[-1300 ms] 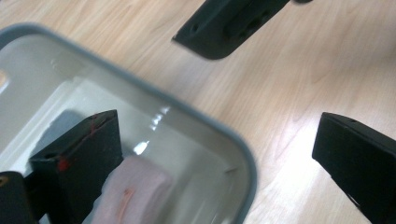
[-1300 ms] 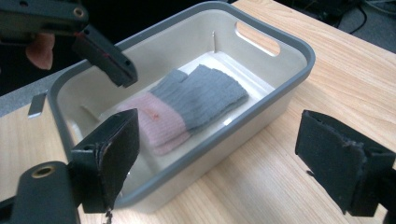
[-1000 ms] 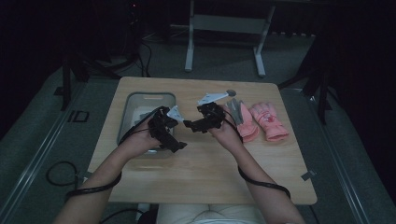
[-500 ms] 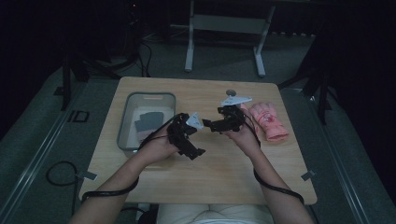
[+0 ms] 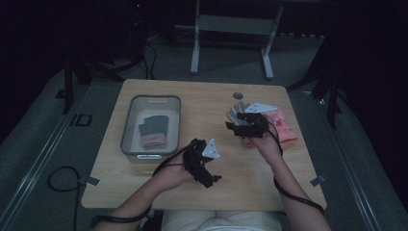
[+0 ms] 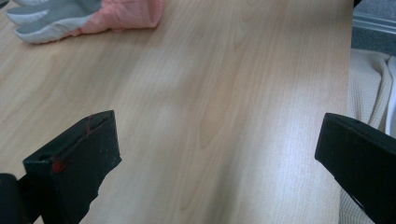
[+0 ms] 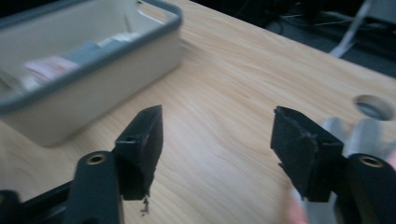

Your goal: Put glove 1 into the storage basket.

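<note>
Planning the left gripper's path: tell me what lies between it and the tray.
Bare tabletop separates the left gripper from the tray, in the high view.

Black left gripper (image 5: 204,169), grey three-cornered plate, red-marked fingers (image 6: 74,168), black right gripper (image 5: 239,126), trailing black cables

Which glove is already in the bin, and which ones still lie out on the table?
The dark grey glove with the pink cuff lies in the bin; the pink gloves lie by the right claw.
</note>
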`<state>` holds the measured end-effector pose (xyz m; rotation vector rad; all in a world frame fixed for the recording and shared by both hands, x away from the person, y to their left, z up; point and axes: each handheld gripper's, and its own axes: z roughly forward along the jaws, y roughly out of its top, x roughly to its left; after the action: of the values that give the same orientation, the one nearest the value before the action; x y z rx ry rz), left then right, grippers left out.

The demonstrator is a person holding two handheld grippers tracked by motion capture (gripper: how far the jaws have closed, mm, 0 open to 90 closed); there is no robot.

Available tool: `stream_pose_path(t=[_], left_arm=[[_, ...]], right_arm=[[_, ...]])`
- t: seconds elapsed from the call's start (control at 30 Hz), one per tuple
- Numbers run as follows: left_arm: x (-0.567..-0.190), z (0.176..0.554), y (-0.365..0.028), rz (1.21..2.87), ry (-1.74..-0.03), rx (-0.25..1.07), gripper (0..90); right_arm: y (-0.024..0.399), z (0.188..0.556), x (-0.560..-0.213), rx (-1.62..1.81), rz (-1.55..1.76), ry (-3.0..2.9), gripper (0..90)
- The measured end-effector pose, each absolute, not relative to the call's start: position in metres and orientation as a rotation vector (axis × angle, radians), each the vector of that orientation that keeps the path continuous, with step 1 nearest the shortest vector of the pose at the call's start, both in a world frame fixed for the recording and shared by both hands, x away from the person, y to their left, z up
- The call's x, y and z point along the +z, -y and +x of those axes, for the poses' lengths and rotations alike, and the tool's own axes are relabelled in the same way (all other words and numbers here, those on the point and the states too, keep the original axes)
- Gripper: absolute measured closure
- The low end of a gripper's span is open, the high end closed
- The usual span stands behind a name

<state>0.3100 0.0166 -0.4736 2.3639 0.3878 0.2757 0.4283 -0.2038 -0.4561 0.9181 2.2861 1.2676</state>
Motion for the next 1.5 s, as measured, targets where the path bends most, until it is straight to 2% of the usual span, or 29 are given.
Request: stream_pose_path(t=[0.07,0.17,0.23,0.33,0.4,0.43,0.47,0.6,0.67,0.77,0.93,1.03,1.13,1.17,1.33,1.5], left_arm=[[-0.479,0.306,-0.016,2.351,-0.398,0.263,0.0],[-0.504,0.293,-0.016,2.378,-0.41,0.317,0.0],[-0.517,0.29,-0.019,2.394,-0.42,0.241,0.0],[-0.528,0.287,-0.022,2.397,-0.407,0.199,0.0],[-0.534,0.285,-0.023,2.411,-0.413,0.208,0.0],[-0.545,0.281,-0.027,2.439,-0.435,0.286,0.0],[-0.547,0.28,-0.03,2.429,-0.452,0.31,0.0],[-0.552,0.283,-0.04,2.352,-0.552,0.284,0.0],[-0.557,0.285,-0.041,2.367,-0.583,0.271,0.0],[-0.559,0.281,-0.041,2.416,-0.537,0.357,0.0],[-0.562,0.283,-0.047,2.364,-0.595,0.342,0.0],[-0.563,0.285,-0.047,2.351,-0.585,0.285,0.0],[-0.563,0.285,-0.047,2.369,-0.569,0.314,0.0],[-0.563,0.284,-0.047,2.364,-0.568,0.312,0.0],[-0.565,0.282,-0.049,2.354,-0.568,0.311,0.0],[-0.564,0.279,-0.051,2.334,-0.554,0.339,0.0]], right_arm=[[0.212,0.43,-0.456,1.268,0.937,-2.273,40.8],[0.225,0.433,-0.456,1.23,0.96,-2.241,46.0],[0.231,0.435,-0.456,1.195,0.967,-2.236,49.1],[0.236,0.439,-0.457,1.154,0.975,-2.248,53.7],[0.239,0.44,-0.459,1.14,0.983,-2.244,56.6],[0.244,0.444,-0.466,1.096,1.01,-2.247,61.9],[0.244,0.447,-0.469,1.077,1.01,-2.249,63.8],[0.243,0.456,-0.478,1.011,1.011,-2.281,64.2],[0.242,0.472,-0.483,0.958,1.036,-2.3,60.9],[0.242,0.489,-0.489,0.945,1.071,-2.326,58.0],[0.238,0.506,-0.501,0.819,1.023,-2.387,58.0],[0.235,0.515,-0.517,0.666,0.982,-2.457,62.7],[0.236,0.519,-0.524,0.668,1.039,-2.466,67.1],[0.235,0.52,-0.528,0.696,1.076,-2.457,75.2],[0.231,0.519,-0.529,0.706,1.173,-2.421,86.1],[0.238,0.509,-0.516,0.846,1.289,-2.347,88.4]])
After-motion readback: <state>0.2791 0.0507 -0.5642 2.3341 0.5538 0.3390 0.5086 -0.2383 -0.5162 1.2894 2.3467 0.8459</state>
